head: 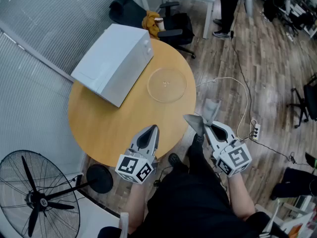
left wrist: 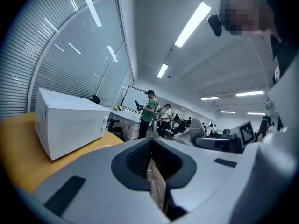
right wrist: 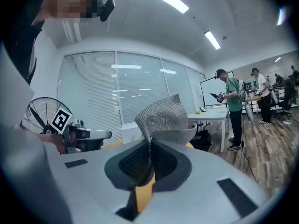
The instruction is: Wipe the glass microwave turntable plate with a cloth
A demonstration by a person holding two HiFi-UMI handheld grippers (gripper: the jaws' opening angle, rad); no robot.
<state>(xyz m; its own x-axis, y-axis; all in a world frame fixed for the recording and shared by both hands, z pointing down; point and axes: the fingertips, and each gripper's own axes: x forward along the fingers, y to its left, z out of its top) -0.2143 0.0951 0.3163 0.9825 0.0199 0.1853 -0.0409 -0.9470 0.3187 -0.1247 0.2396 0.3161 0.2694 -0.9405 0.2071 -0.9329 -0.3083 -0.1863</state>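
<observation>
The right tongs (right wrist: 148, 160) pinch a grey, coarse-knit cloth (right wrist: 163, 118); the left tongs (left wrist: 152, 164) are closed, seemingly empty. The clear round glass plate (head: 167, 85) lies flat on the round wooden counter (head: 109, 128) beside a boxy white microwave (head: 115, 63).

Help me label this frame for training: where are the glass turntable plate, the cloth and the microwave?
glass turntable plate (head: 167, 85), head view, middle of the clear disc.
cloth (right wrist: 164, 118), right gripper view, its bunched grey top.
microwave (head: 113, 58), head view, its white top panel.
</observation>
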